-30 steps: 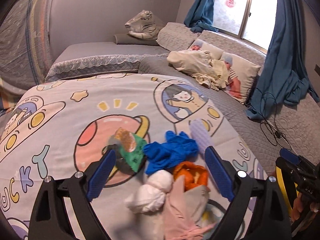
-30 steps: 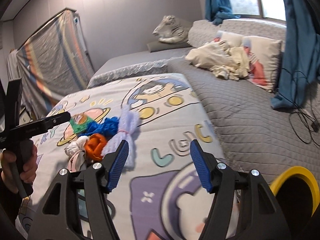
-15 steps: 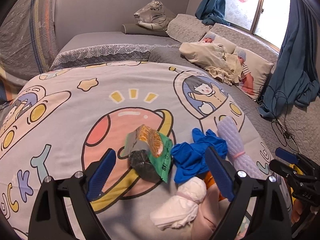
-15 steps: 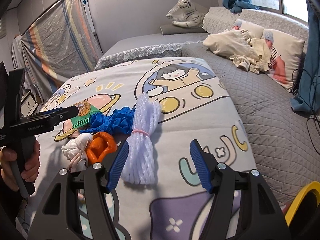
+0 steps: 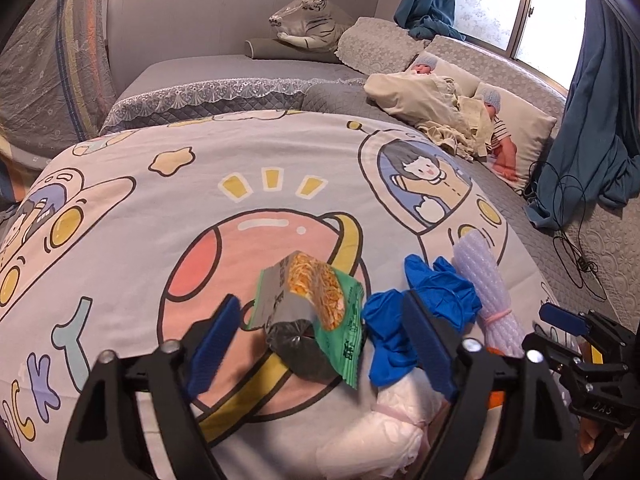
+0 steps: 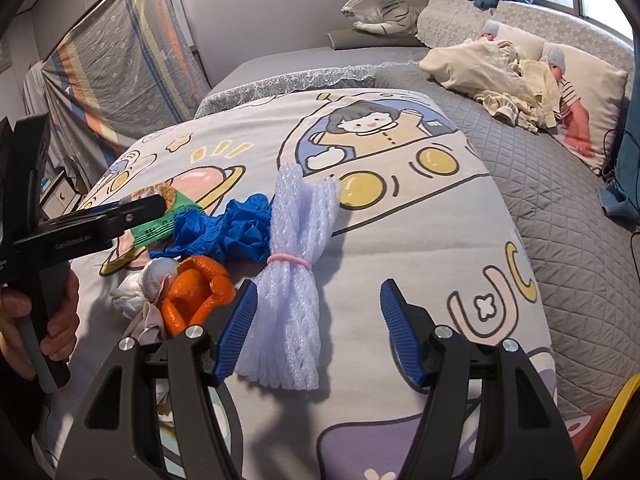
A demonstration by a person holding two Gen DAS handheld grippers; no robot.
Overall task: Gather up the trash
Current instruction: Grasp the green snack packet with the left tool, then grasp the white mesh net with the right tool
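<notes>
Both of your grippers have come in closer to the trash pile on the cartoon blanket (image 5: 280,168) than a second ago. Your left gripper (image 5: 320,340) has just been closing its jaws, which still stand apart around the green snack wrapper (image 5: 320,296) and the dark crumpled bag (image 5: 300,340) under it, without pressing either. Your right gripper (image 6: 320,336) is partly open and grips nothing; the white foam net (image 6: 292,280), tied with a pink band, lies just inside its left finger. Beside the net, toward the left gripper, sit the orange peel (image 6: 196,292), white tissue wad (image 6: 156,276) and blue glove (image 6: 228,232). A yellow bin rim (image 6: 616,420) shows at the near right corner; its contents cannot be seen. Beyond the pile, a tiger plush (image 5: 308,20) rests by the wall.
</notes>
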